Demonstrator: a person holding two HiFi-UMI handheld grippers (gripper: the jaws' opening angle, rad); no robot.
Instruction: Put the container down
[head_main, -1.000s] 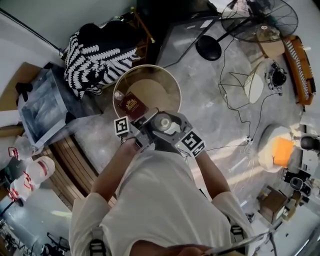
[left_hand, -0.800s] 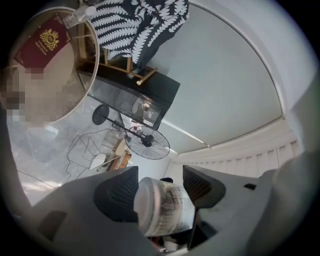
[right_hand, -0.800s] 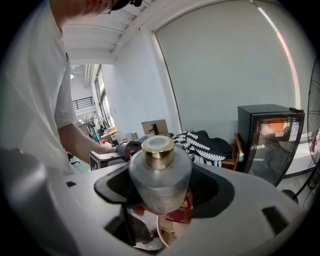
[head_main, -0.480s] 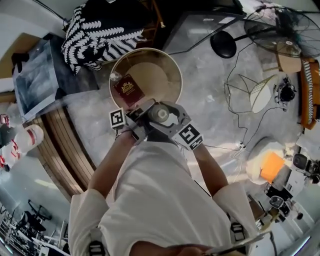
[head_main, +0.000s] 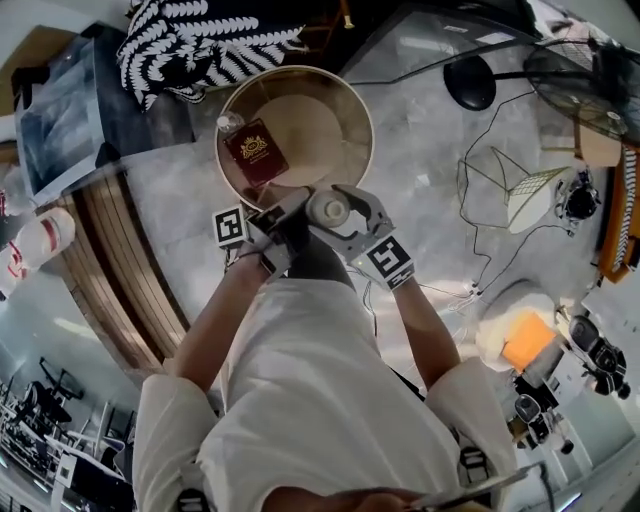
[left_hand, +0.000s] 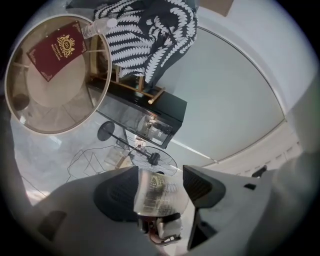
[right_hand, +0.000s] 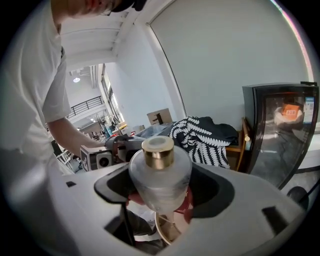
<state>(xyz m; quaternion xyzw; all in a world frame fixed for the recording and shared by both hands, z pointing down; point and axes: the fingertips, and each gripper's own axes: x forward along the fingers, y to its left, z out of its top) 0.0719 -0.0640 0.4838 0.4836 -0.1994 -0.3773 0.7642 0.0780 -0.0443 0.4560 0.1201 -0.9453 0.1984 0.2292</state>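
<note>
Container (right_hand: 160, 175) is held between the jaws of the right gripper (right_hand: 161, 192), which are closed narrow on its frosted body. Its long axis is upright, with the gold cap (right_hand: 158, 151) on top. In the left gripper view the same frosted glass is seen between the jaws of the left gripper (left_hand: 156, 187), touching both pads as far as can be made out, so it is judged to be gripped from both sides, neither hand nearer. In the head view the container sits at frame centre, over or just short of the lower rim of the round table (head_main: 371, 135); which of the two cannot be told from above. The table top lies up-frame of the jaws, so the put-down is judged to need a short move forward, then down. Table space at upper left is taken by the red booklet (head_main: 255, 152) and the small clear bottle (head_main: 228, 122) at the rim; the right half is bare. Count: one container, two grippers, one table, one booklet, one small bottle.
</note>
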